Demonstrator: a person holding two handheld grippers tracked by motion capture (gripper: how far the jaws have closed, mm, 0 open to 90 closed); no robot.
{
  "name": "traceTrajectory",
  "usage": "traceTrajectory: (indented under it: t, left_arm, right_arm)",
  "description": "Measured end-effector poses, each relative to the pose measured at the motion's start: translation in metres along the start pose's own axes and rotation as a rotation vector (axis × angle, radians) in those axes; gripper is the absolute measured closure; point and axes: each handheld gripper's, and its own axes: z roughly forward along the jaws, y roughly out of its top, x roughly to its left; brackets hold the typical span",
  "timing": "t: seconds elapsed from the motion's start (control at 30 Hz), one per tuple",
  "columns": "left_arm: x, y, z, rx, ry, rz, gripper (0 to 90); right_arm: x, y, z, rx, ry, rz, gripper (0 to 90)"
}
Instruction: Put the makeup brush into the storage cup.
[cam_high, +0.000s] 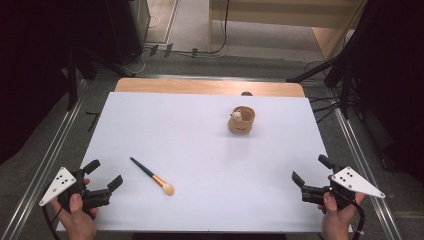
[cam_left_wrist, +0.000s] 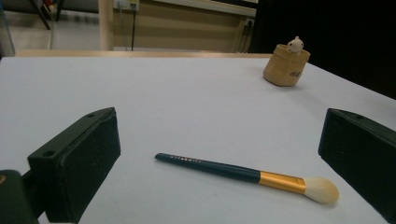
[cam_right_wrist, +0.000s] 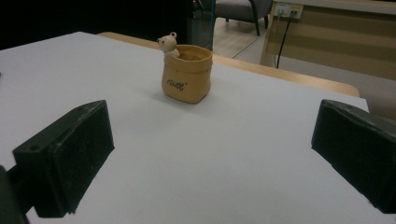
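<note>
While both tools gape empty over the white tabletop (cam_high: 200, 130), the makeup brush (cam_high: 152, 176) lies just ahead of the left tool (cam_high: 106, 172); the bear pot (cam_high: 242, 120) stands well beyond the right tool (cam_high: 310, 168). Its lettering is perhaps unreadable; dark surroundings.

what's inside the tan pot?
A small bear figure sits at the rim of the tan pot; the pot's wall hides the rest of the inside.

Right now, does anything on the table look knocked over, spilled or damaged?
Nothing stands out. The brush lies flat on the white table, intact, and the pot stands upright with its bear figure at the rim.
</note>
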Motion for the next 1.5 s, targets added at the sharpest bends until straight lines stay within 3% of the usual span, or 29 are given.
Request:
traceTrajectory:
  t: [0.23,0.33,0.47,0.63,0.67,0.73,0.77,0.8,0.9,0.97,1.1,1.13,1.27,1.3,1.33,1.43,1.47,1.5]
  left_arm:
    - [-0.002,0.012,0.010,0.051,-0.051,0.052,0.0]
    - [-0.001,0.017,0.013,0.054,-0.104,0.051,0.0]
    - [-0.002,0.026,0.020,0.105,-0.150,0.080,0.0]
    - [-0.005,0.038,0.034,0.210,-0.222,0.117,0.0]
    - [-0.008,0.041,0.040,0.249,-0.249,0.138,0.0]
    - [-0.009,0.042,0.043,0.268,-0.264,0.152,0.0]
    - [-0.013,0.044,0.050,0.311,-0.294,0.195,0.0]
    - [-0.013,0.044,0.050,0.311,-0.294,0.195,0.0]
    - [-0.018,0.048,0.063,0.376,-0.327,0.241,0.0]
    - [-0.018,0.048,0.066,0.387,-0.337,0.245,0.0]
    - [-0.018,0.053,0.078,0.456,-0.389,0.281,0.0]
    - [-0.018,0.056,0.081,0.480,-0.405,0.290,3.6]
    - [-0.020,0.057,0.087,0.538,-0.411,0.328,5.3]
    - [-0.022,0.056,0.093,0.586,-0.417,0.359,5.3]
    - [-0.022,0.056,0.093,0.586,-0.417,0.359,5.3]
    - [-0.029,0.052,0.103,0.681,-0.414,0.419,6.2]
    - [-0.029,0.052,0.103,0.681,-0.414,0.419,6.3]
    - [-0.031,0.051,0.108,0.726,-0.418,0.448,6.3]
  right_arm:
    - [-0.004,-0.002,0.000,0.015,0.005,0.014,0.0]
    - [-0.005,-0.003,0.005,0.030,0.012,0.025,0.0]
    - [-0.002,-0.004,0.007,0.045,0.013,0.024,0.0]
    - [0.000,-0.005,0.008,0.052,0.012,0.014,0.0]
    - [0.001,-0.006,0.009,0.057,0.022,0.016,0.0]
    - [0.002,-0.006,0.010,0.063,0.025,0.009,0.0]
    - [0.003,-0.006,0.010,0.066,0.025,0.006,0.0]
    - [0.003,-0.006,0.010,0.066,0.027,0.003,0.0]
    - [0.002,-0.008,0.010,0.069,0.030,0.008,0.0]
    - [0.002,-0.008,0.010,0.073,0.029,0.012,0.0]
    - [0.001,-0.010,0.010,0.082,0.039,0.014,0.0]
    - [0.001,-0.010,0.010,0.085,0.040,0.014,0.0]
    - [0.001,-0.010,0.010,0.088,0.042,0.013,0.0]
    - [0.002,-0.011,0.011,0.094,0.044,0.014,0.0]
    - [0.002,-0.011,0.011,0.094,0.044,0.014,0.0]
    - [0.002,-0.012,0.013,0.100,0.048,0.008,0.0]
    - [0.003,-0.012,0.013,0.103,0.049,0.008,0.0]
    - [0.003,-0.012,0.014,0.104,0.050,0.009,0.0]
